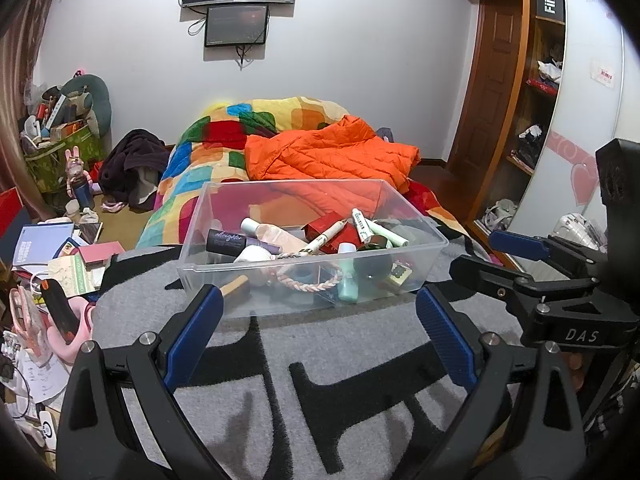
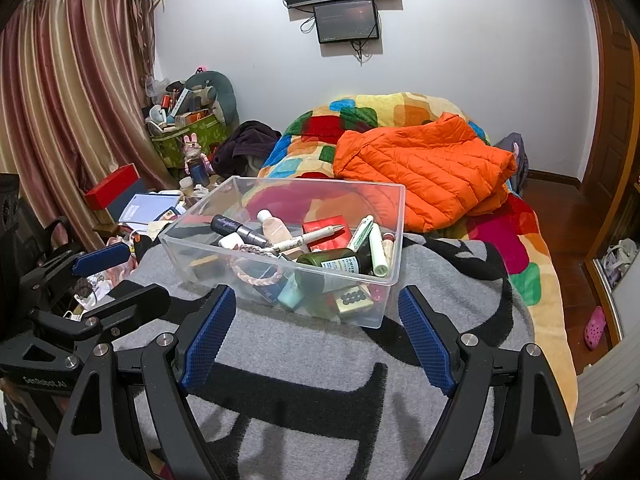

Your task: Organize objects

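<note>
We see both the left gripper point(image 1: 316, 320) and right gripper point(image 2: 316, 328) spread and empty, short of the clear bin point(image 1: 224, 280) at 12 o'clock on the grey blanket point(image 1: 360, 360), cosmetics point(image 1: 280, 240) piled inside: either sorted or awaiting sorting.

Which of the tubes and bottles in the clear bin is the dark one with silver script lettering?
It is the dark tube lying on its side at the left of the clear bin, with a purple cap; the others are white, pink, green or teal.
</note>
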Demonstrator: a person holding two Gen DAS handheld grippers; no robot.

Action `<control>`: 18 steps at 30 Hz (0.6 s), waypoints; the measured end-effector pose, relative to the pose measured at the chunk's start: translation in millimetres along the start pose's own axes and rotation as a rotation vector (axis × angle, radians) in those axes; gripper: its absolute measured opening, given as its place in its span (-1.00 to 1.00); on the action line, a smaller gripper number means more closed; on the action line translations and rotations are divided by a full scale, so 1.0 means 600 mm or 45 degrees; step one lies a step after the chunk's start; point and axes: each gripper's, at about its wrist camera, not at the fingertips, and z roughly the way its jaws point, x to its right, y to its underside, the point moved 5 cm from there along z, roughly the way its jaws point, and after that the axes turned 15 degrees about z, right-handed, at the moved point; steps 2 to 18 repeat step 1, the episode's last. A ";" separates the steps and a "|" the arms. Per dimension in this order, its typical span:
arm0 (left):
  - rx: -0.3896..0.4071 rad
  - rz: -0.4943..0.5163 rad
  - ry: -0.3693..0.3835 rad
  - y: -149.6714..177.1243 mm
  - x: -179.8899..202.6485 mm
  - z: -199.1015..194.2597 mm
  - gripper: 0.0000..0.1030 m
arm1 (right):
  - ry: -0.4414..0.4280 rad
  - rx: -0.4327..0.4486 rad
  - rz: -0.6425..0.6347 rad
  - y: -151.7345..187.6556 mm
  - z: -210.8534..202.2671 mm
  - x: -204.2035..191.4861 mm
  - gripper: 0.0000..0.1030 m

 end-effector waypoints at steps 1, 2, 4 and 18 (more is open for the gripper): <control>-0.002 -0.004 0.006 0.000 0.000 0.000 0.91 | -0.001 0.000 0.000 -0.001 0.001 0.001 0.57; -0.002 -0.004 0.006 0.000 0.000 0.000 0.91 | -0.001 0.000 0.000 -0.001 0.001 0.001 0.57; -0.002 -0.004 0.006 0.000 0.000 0.000 0.91 | -0.001 0.000 0.000 -0.001 0.001 0.001 0.57; -0.002 -0.004 0.006 0.000 0.000 0.000 0.91 | -0.001 0.000 0.000 -0.001 0.001 0.001 0.57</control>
